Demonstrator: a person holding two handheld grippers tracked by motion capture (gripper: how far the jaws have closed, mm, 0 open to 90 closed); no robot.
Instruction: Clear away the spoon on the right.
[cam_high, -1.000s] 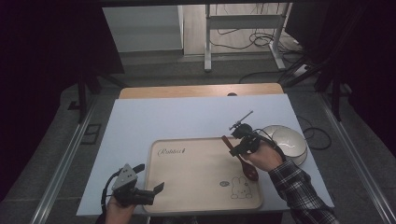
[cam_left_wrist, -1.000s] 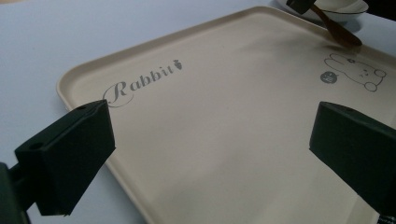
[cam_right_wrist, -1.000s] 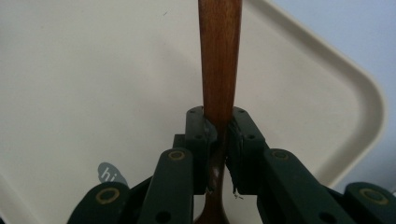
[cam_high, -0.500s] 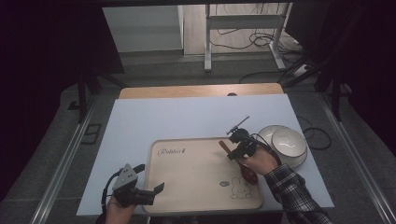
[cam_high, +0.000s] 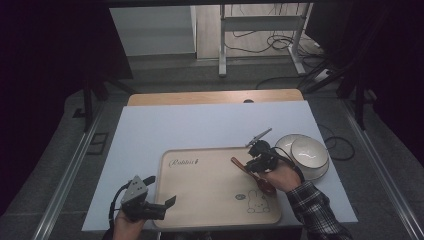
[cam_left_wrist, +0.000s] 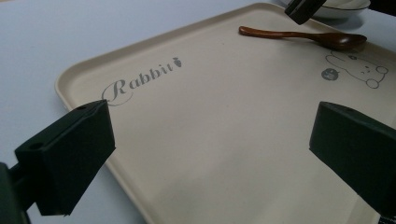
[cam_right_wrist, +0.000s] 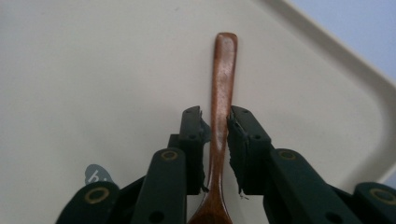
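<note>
A person's right gripper (cam_right_wrist: 215, 140) straddles the handle of a brown wooden spoon (cam_right_wrist: 223, 88) that lies on a beige tray (cam_high: 210, 180) printed with the word "Rabbit" and a small rabbit drawing. In the right gripper view the two black jaws stand on either side of the handle, the left pad apparently touching it and a thin gap showing at the right, so whether they truly clamp it cannot be told; the spoon's bowl is cut off at the bottom edge there. From the high view the right hand (cam_high: 280, 175) covers part of the spoon (cam_high: 250, 172), whose bowl lies near the rabbit drawing. The left gripper (cam_high: 155, 207) hovers at the tray's near left corner, jaws spread wide with nothing between them; its own camera shows the spoon (cam_left_wrist: 299, 36) far across the tray. A pale bowl (cam_high: 305, 152) sits on the white table (cam_high: 200, 125) just beside the tray's right edge, partly masked by the right gripper. The surrounding room is dark and hard to read.
</note>
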